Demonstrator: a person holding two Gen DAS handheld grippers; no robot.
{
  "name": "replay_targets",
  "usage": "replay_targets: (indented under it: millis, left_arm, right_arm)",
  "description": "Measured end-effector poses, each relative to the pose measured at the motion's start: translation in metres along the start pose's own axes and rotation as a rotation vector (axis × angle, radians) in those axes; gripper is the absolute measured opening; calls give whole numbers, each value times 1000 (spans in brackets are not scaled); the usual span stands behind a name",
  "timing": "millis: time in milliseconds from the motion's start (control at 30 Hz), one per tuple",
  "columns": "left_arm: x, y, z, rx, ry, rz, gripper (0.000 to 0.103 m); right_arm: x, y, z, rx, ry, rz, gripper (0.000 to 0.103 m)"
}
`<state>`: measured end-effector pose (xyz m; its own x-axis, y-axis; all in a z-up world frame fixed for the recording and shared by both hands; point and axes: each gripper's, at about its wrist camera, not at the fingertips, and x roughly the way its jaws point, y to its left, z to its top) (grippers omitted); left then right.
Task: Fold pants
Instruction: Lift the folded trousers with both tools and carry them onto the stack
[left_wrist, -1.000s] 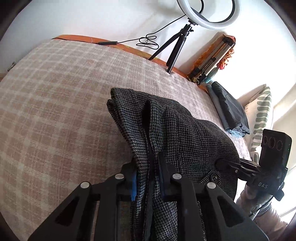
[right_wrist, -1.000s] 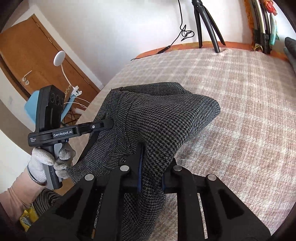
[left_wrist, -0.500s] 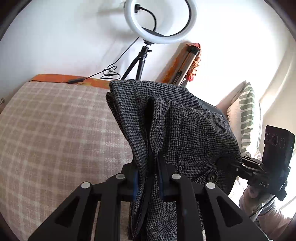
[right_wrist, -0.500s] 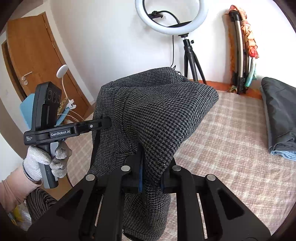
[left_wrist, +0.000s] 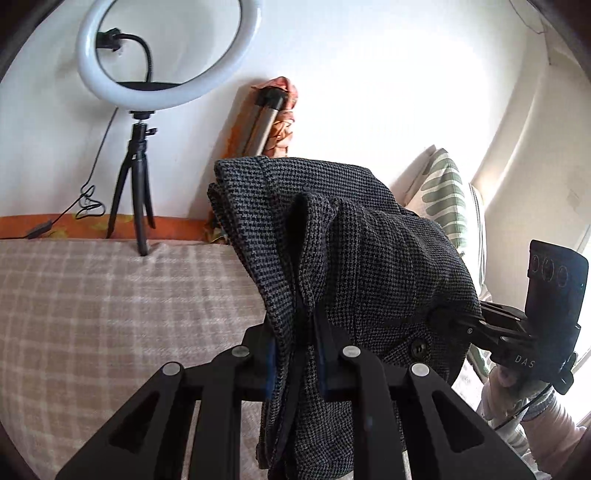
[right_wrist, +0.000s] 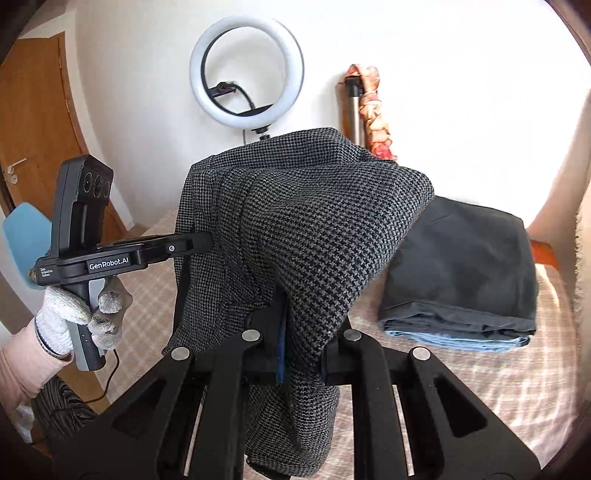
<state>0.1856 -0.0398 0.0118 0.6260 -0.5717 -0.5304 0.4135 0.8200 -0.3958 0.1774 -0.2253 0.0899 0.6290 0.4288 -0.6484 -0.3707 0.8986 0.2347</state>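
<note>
There's a ring light (right_wrist: 246, 72) on a black tripod (left_wrist: 135, 184) by the wall, a plaid bedspread (left_wrist: 92, 314), a leafy striped pillow (left_wrist: 443, 192), and folded dark clothes (right_wrist: 469, 266) near a wooden door (right_wrist: 33, 122).

Two close wrist views along the tongs toward the wall, sharing ring light (left_wrist: 166, 55) and pants (right_wrist: 314, 240).

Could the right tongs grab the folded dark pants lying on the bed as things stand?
Probably not yet: the right tongs are shut on the grey houndstooth woven pants, which hang between them and the folded dark pants on the checked bed cover.
</note>
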Motion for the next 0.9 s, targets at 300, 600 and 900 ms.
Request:
replay_targets:
  millis: [300,600,900]
  left_arm:
    - [78,-53,47,63,1,-58,14]
    - [153,-80,88,92,-7,-59,14]
    - [222,-72,99,63,35,-13,14]
  right_arm:
    - [-21,-85,28,19,-17,-103,14]
    - [4,-162,65,-8,18,-165,13]
    - [75,-221,68,14,94,-164,14]
